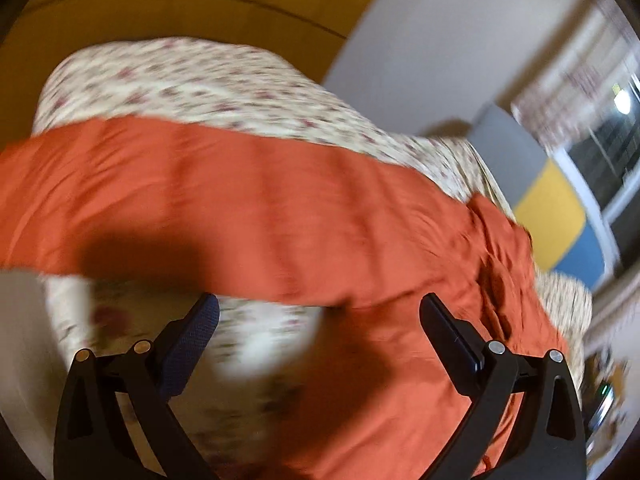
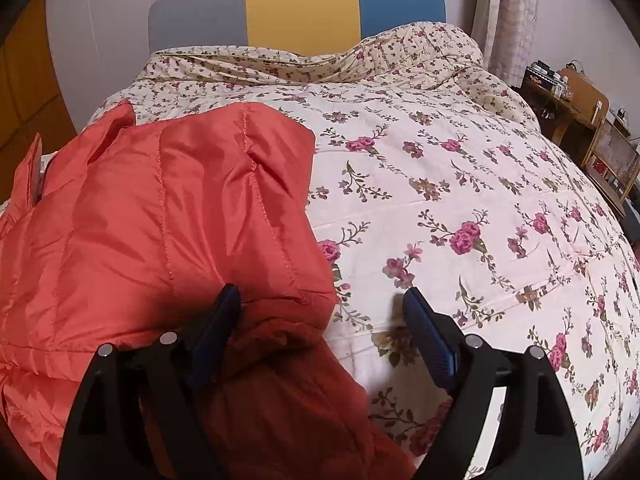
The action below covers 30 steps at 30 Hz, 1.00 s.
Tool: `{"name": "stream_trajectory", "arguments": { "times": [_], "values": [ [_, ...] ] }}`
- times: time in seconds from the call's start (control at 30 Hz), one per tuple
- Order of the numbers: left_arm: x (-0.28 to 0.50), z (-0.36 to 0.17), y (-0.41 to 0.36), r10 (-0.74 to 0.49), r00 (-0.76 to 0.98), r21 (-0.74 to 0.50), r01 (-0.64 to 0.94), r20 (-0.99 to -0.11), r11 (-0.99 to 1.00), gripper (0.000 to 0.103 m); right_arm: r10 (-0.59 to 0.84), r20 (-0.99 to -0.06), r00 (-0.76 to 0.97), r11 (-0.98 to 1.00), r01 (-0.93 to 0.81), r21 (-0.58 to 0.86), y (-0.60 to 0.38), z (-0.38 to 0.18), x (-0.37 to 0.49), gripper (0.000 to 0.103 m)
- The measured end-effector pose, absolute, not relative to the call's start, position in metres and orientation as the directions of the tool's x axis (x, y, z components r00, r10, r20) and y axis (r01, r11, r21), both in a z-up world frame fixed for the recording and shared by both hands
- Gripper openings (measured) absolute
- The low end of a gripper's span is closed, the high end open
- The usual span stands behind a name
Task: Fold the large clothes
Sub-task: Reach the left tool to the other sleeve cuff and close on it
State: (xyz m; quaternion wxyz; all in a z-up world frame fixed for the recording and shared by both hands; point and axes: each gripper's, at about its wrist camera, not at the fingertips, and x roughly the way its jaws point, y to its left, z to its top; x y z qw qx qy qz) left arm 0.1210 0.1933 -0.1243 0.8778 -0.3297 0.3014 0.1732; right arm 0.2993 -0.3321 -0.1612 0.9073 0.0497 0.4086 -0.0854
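The bed (image 2: 460, 200), under a floral quilt, carries the orange quilted jacket (image 2: 168, 208) on its left half, one panel folded over. Both tools are spread and pinch nothing: right tool (image 2: 320, 312) straddles the jacket's edge, left tool (image 1: 320, 312) hovers over it. The slick puffy fabric may spring open unpressed.

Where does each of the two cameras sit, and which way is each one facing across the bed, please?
Left wrist: on the left gripper, angled down across the orange padded jacket toward a yellow wall; its open jaws show, image blurred.
Right wrist: on the right gripper, angled down along the floral quilt toward the grey, yellow and blue headboard; its open jaws show, one finger against the jacket's edge.
Shared: jacket, quilt and headboard appear in both.
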Motion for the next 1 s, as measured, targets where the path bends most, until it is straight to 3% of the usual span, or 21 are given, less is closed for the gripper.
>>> {"name": "stream_trajectory", "arguments": {
  "times": [0.43, 0.7, 0.87, 1.0],
  "values": [
    [0.028, -0.15, 0.256, 0.254, 0.753, -0.598, -0.643, -0.607, 0.478, 0.099, -0.127, -0.749, 0.651, 0.979, 0.204, 0.011, -0.332, -0.162, 0.299, 0.084],
    [0.006, -0.163, 0.311, 0.307, 0.765, -0.697, -0.643, -0.566, 0.318, 0.099, -0.13, -0.748, 0.651, 0.979, 0.205, 0.008, -0.332, -0.161, 0.299, 0.084],
    [0.008, -0.177, 0.35, 0.311, 0.723, -0.717, -0.68, -0.617, 0.157, 0.099, -0.129, -0.749, 0.65, 0.979, 0.206, 0.009, -0.331, -0.161, 0.299, 0.084],
    [0.01, -0.18, 0.365, 0.31, 0.695, -0.709, -0.7, -0.649, 0.086, 0.065, -0.129, -0.749, 0.65, 0.978, 0.207, 0.011, -0.33, -0.162, 0.3, 0.085]
  ]
}}
